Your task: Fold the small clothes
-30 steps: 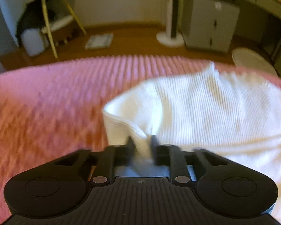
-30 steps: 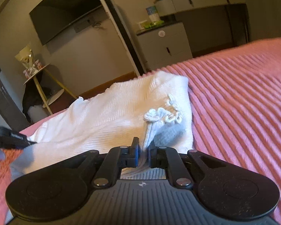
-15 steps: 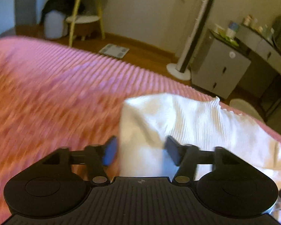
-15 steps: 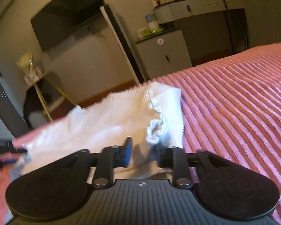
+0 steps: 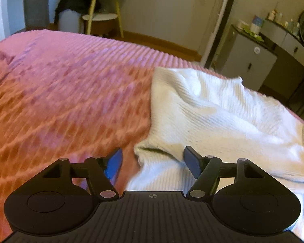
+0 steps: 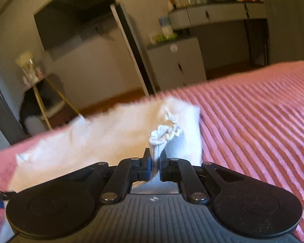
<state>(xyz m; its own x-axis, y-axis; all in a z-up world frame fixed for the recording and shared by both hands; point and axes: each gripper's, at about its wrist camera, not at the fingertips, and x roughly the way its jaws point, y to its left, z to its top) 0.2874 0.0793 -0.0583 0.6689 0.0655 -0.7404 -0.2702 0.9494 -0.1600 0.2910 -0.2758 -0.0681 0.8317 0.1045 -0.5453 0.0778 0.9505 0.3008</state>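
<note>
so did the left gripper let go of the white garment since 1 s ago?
Yes. The left gripper was shut on the white garment then; now it stands open, the garment's edge lying loose on the pink bedspread.

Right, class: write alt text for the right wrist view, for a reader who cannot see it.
The right hand-held gripper is shut on a frilly edge of a white knit garment lying on a pink ribbed blanket. Behind are a grey cabinet, a desk and a small side table, all blurred.
</note>
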